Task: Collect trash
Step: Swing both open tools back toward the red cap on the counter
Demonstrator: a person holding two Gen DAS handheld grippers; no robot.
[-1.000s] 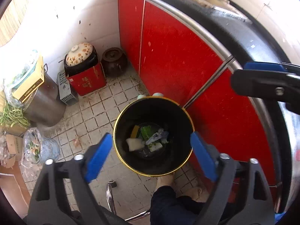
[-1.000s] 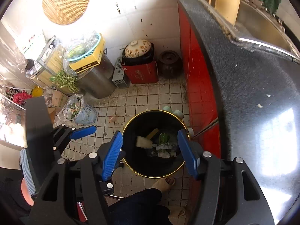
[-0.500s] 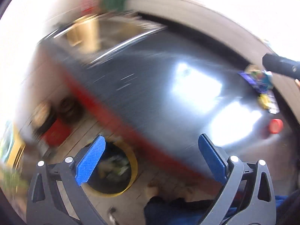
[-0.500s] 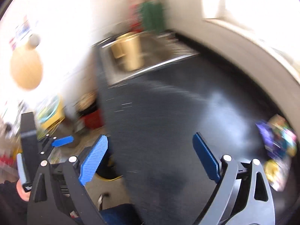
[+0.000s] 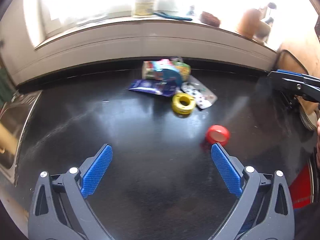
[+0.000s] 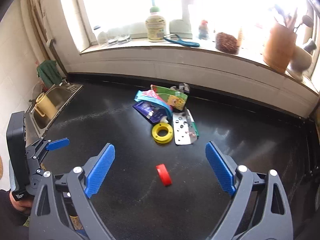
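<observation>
The right tongs (image 6: 160, 156) hung wide apart and empty above the black bench (image 6: 240, 136), a red cap (image 6: 164, 175) lying between their blue pads (image 6: 100, 170). Farther back, a yellow ring (image 6: 162, 133) touched a foil blister sheet (image 6: 181, 129) beside a heap of wrappers (image 6: 160, 102). The left tongs (image 6: 57, 143) showed at the left edge.

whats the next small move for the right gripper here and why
Probably lower the right gripper straight onto the red cap: both grippers are open and empty, and the cap lies alone on the black counter, nearest and roughly centred between the fingers.
</observation>
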